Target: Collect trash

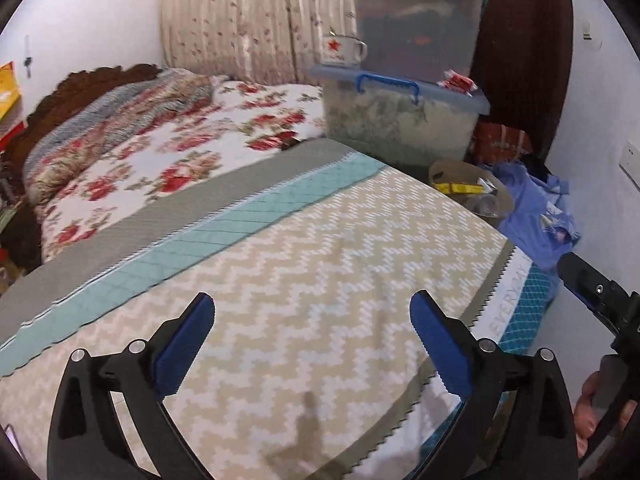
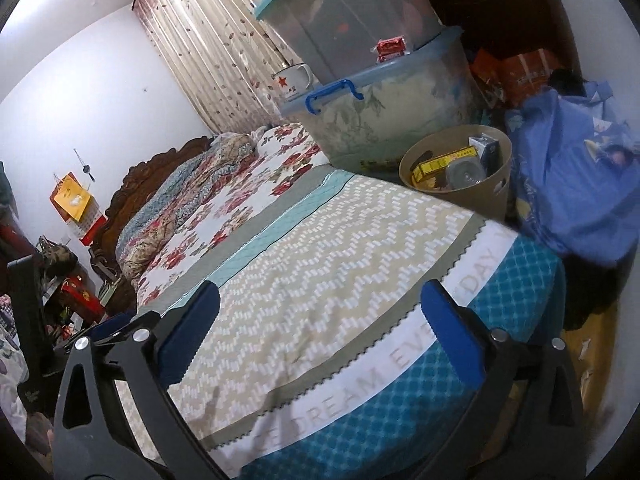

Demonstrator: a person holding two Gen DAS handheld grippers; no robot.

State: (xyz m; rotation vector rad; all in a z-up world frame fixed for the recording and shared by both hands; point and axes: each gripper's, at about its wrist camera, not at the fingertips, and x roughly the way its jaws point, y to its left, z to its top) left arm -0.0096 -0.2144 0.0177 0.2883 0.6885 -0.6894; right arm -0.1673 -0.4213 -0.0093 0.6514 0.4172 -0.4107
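My fingers [image 1: 438,346]: matt black plastic, blue ribbed pads | bed cover [image 1: 300,280]: quilted cloth, matt | storage boxes [image 2: 384,108]: cloudy translucent plastic | bin [image 2: 472,196]: matt tan | headboard [image 2: 132,184]: carved wood

Left black gripper with blue pads [image 1: 312,344], jaws spread wide and empty, right black blue-padded gripper [image 2: 320,334] likewise gaping, both angled downward

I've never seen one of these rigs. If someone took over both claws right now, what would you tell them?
Left claw: open, nothing between its jaws, over the zigzag bedspread.
Right claw: open, empty too, near the bed's foot edge.
Trash: the tan waste bin beside the bed already holds a yellow box, a dark box and a clear plastic item.
Done: no trash is visible on the bedspread.
Left: possibly the red packet on the storage box lid; whether it is trash I cannot tell.
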